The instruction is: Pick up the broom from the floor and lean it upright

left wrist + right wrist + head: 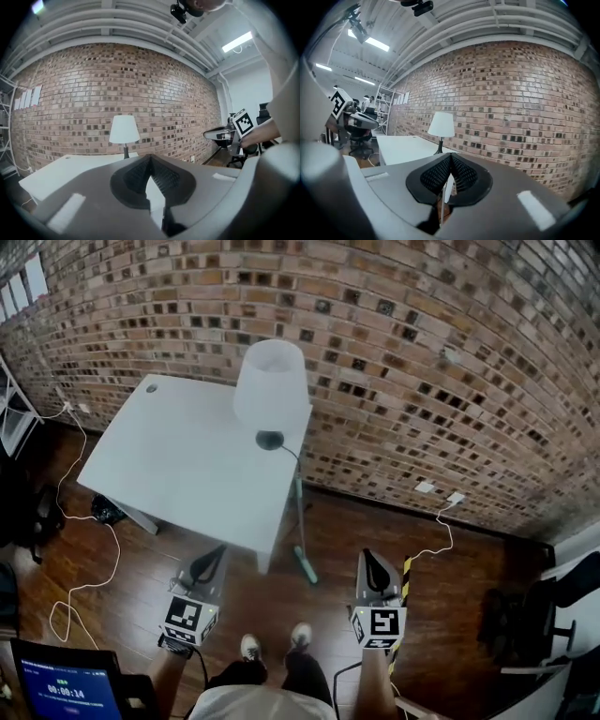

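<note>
The thin broom with a pale pole and a green head (301,524) stands on the brown wood floor (441,587). It leans on the edge of the white table (178,460). It looks light and stiff, but its smooth pole could slide. The middle of the pole looks best to hold. The left tongs (208,563) and the right tongs (373,563) are both closed, with nothing in them.
</note>
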Demonstrator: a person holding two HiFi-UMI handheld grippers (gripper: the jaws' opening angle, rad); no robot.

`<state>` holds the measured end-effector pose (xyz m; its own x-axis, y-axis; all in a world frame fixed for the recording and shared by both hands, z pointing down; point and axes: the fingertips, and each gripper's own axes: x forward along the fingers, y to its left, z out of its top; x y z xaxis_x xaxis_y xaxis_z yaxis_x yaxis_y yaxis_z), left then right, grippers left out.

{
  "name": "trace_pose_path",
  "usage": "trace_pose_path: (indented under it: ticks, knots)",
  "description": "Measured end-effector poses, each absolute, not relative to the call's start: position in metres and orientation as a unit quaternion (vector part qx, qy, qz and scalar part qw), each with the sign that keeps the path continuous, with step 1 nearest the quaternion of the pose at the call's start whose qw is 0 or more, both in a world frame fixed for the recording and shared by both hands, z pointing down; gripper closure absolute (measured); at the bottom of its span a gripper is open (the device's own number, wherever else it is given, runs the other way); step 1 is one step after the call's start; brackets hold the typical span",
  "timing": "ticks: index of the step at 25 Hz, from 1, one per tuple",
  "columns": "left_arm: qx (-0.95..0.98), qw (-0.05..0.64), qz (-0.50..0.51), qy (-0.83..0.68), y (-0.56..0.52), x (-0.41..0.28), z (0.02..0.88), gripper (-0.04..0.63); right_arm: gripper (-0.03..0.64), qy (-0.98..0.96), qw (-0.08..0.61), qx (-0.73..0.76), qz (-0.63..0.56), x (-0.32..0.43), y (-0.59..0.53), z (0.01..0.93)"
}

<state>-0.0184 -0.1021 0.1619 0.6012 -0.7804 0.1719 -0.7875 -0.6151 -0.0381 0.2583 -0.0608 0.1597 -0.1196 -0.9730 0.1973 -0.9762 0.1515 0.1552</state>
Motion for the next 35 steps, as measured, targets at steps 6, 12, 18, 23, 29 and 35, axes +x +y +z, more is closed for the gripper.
trace_pose_path:
  ticks: [6, 12, 18, 23, 29, 35]
  knots:
    - [0.891, 0.012, 0.078, -0.447, -0.068, -0.031, 0.117, 0.596, 0.606, -0.742, 0.072, 0.664, 0.067, 0.260, 0.007, 0.124]
    - [0.887, 0.009, 0.072, -0.456, -0.049, -0.023, 0.113, 0.595, 0.605, -0.748, 0.058, 0.656, 0.076, 0.252, 0.023, 0.122]
    - [0.897, 0.002, 0.068, -0.438, -0.044, -0.010, 0.102, 0.597, 0.606, -0.750, 0.057, 0.656, 0.067, 0.246, 0.023, 0.104]
    - [0.903, -0.001, 0.071, -0.424, -0.038, -0.014, 0.108, 0.595, 0.606, -0.735, 0.051, 0.673, 0.069, 0.243, 0.037, 0.107]
    - [0.899, -0.003, 0.067, -0.432, -0.005, -0.026, 0.104, 0.595, 0.606, -0.730, 0.046, 0.679, 0.061, 0.245, 0.074, 0.098]
    - [0.893, -0.010, 0.064, -0.444, 0.075, -0.022, 0.090, 0.595, 0.606, -0.742, 0.031, 0.669, 0.046, 0.250, 0.142, 0.078]
